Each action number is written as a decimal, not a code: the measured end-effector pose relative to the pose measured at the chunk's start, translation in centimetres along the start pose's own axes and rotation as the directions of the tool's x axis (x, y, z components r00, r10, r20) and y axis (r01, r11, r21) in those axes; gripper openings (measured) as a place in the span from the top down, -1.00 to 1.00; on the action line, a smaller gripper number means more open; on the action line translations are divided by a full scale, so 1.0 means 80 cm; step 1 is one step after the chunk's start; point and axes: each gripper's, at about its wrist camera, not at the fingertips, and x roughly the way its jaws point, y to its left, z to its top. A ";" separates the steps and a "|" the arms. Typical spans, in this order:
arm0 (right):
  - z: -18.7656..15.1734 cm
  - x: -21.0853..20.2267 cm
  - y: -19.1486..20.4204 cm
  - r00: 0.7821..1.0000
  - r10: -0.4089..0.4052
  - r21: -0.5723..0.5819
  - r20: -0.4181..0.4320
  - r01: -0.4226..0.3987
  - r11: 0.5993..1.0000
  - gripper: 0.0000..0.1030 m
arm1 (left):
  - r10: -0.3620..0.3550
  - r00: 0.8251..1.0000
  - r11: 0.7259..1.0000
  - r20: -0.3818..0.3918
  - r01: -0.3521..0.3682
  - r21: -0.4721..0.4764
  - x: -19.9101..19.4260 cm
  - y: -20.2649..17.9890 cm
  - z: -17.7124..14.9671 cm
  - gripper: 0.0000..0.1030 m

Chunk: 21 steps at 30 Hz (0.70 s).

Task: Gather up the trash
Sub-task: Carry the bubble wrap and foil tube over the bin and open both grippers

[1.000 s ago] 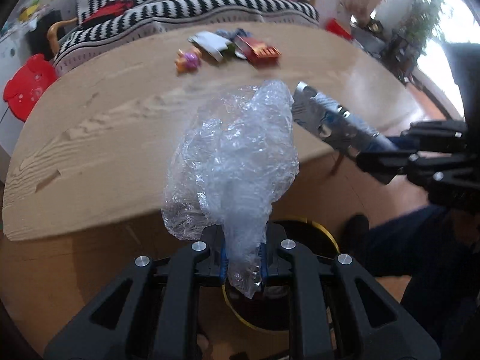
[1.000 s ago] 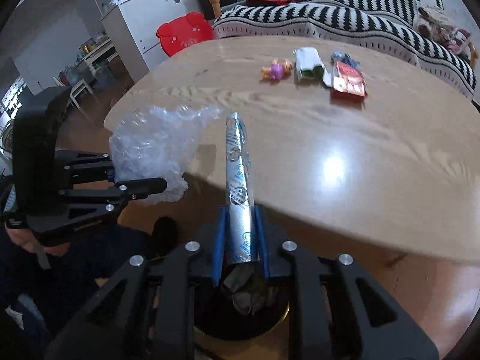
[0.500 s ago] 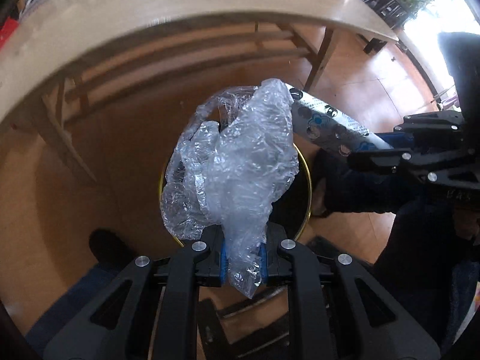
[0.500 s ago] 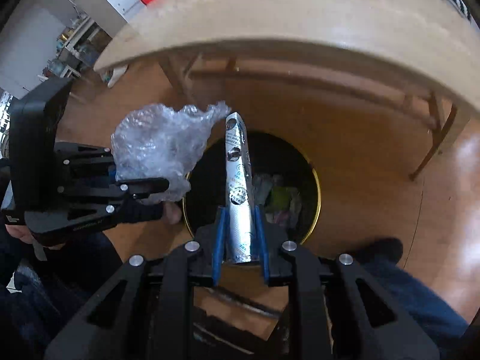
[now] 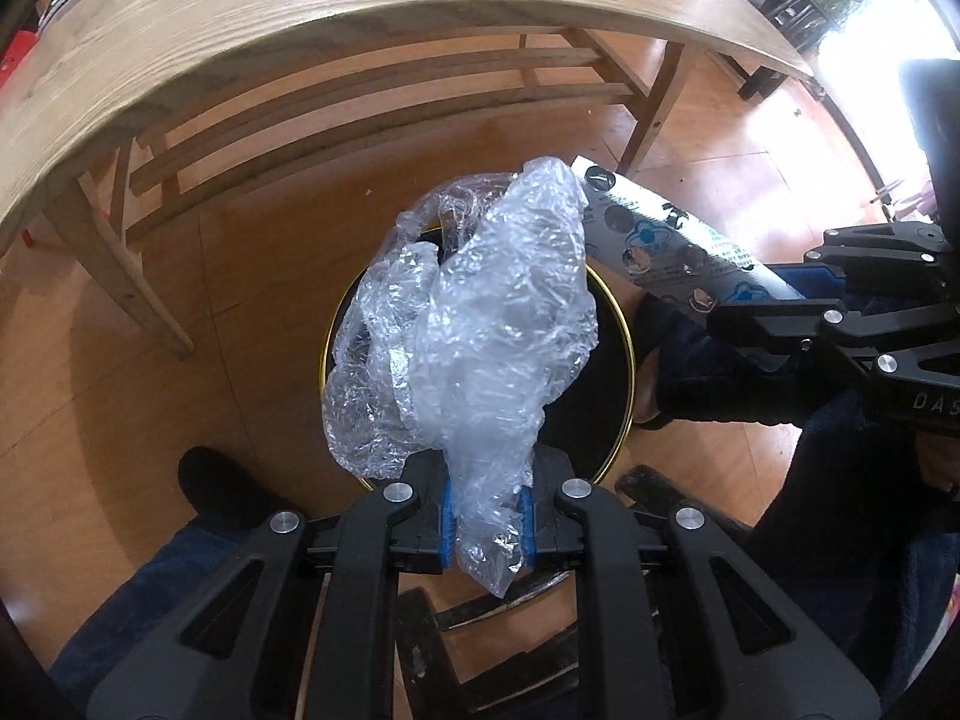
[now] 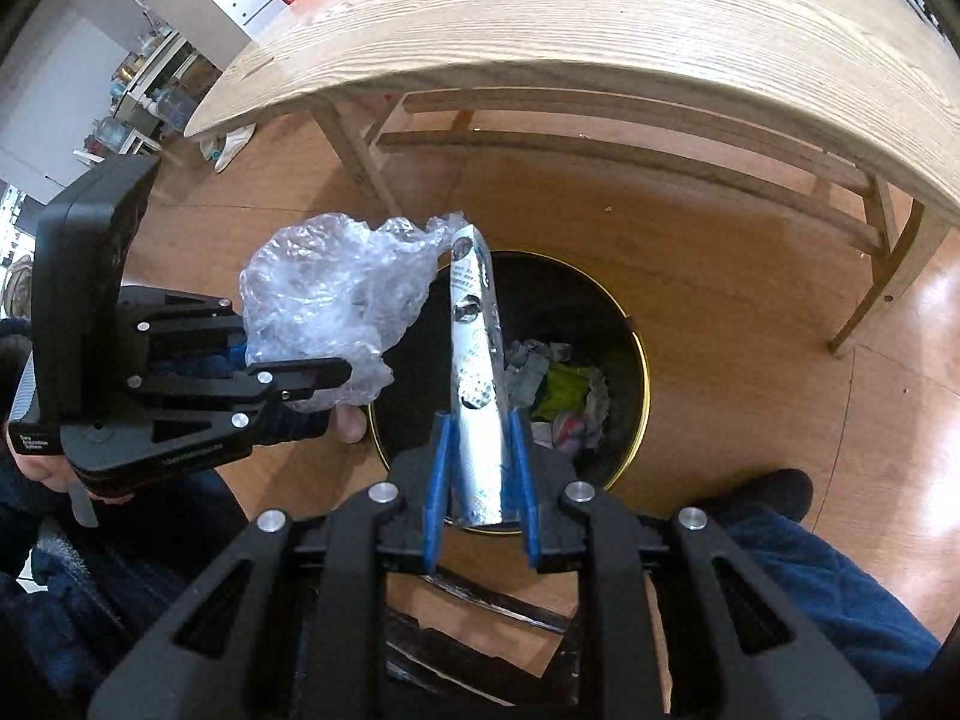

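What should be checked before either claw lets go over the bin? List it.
1. Left claw shut on the clear plastic wrap: ok.
2. Right claw shut on the silver wrapper: ok.
3. Plastic wrap over the bin opening: ok in the left wrist view.
4. Silver wrapper above the bin mouth: ok in the right wrist view.
5. Room left in the bin above the trash already inside: ok.
6. Wrap and wrapper tip apart, so neither drags the other: cannot tell.
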 end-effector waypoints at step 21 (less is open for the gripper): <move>0.004 -0.003 -0.008 1.000 -0.001 0.041 0.014 0.000 0.999 0.09 | -0.008 1.000 0.999 -0.005 0.008 -0.044 0.000 0.010 0.003 -0.21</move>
